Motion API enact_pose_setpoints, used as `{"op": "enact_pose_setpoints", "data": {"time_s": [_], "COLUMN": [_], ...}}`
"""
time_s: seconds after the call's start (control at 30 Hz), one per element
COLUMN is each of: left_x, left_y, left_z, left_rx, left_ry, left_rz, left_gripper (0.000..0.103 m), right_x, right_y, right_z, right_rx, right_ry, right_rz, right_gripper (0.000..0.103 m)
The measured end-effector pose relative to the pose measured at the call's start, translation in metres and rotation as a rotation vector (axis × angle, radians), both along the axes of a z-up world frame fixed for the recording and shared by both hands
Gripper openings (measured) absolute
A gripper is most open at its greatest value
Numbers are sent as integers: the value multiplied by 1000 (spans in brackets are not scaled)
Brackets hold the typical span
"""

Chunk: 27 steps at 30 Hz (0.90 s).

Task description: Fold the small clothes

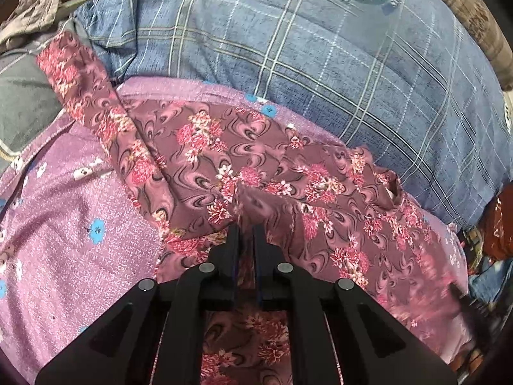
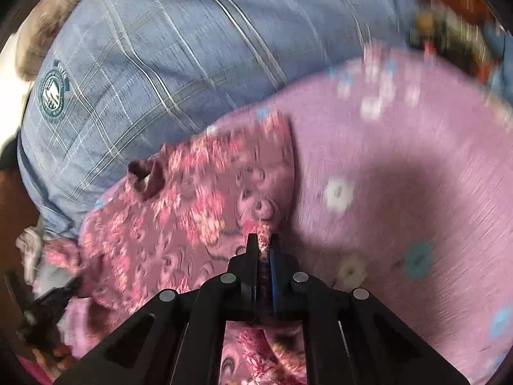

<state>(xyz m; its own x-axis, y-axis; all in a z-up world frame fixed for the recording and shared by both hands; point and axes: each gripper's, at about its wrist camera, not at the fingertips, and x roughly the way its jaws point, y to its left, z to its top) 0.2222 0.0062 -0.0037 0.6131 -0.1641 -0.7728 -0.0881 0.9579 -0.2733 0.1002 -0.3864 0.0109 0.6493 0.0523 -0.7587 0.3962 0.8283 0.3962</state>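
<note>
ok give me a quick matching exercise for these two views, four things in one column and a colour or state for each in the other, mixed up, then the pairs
Things:
1. floral garment
2. pillow
3. sheet
4. left gripper

Colour or state:
A. blue with a pale check and a round badge
B. shut on cloth
C. mauve with swirls and pink flower clusters
D. pinkish purple with small blue and white flowers

Pairs: 1-C, 2-A, 3-D, 4-B

Small mauve floral cotton garment [image 1: 243,160]: lying on the lilac flower-print bedsheet [image 1: 64,224]. Blue plaid pillow [image 1: 320,48]: far side, behind the garment. Crumpled beige cloth [image 1: 32,16]: far left, beside the pillow.
</note>
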Motion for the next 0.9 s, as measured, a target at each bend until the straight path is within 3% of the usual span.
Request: {"op": "enact_pose_setpoints", "data": {"time_s": [0.1,0.13,0.17,0.2,0.27,0.3,0.33,0.47,0.57,0.67,0.73,0.8,0.9], "left_x": [4,7,9,11,12,11,9,3,6,14,14,13,13], "left_y": [-14,-20,-24,-26,-21,-13,-8,5,-9,-22,-22,-16,14], "left_z": [-9,-17,-23,-28,-32,-27,-23,-8,-19,-37,-35,-27,-9], "left_rx": [32,57,86,107,96,63,40,-31,4,58,74,44,-44], "left_ry": [50,91,122,146,168,154,135,56,95,165,153,156,140], "left_rz": [-57,-78,-89,-96,-88,-58,-36,-5,-55,-99,-101,-102,-63], "left_gripper": [23,33,35,35,35,35,35,37,41,41,41,41,44], "right_x": [-6,-4,-1,5,1,0,-2,-5,10,32,39,46,36], "right_y": [-8,-12,-14,-13,-6,-2,1,32,63,98,114,126,145], "right_z": [18,13,3,-17,-16,-11,-4,33,39,19,3,-20,-29], "right_rx": [-68,-88,-112,-127,-197,-226,-247,-241,-227,-197,-184,-158,-274], "right_ry": [-56,-25,35,137,123,141,138,-22,-47,9,52,111,24], "right_rz": [-66,-68,-64,-36,-29,-41,-63,-7,88,173,197,203,179], "right_gripper": [5,5,5,6,10,16,16,19,23,23,23,24,31]}}
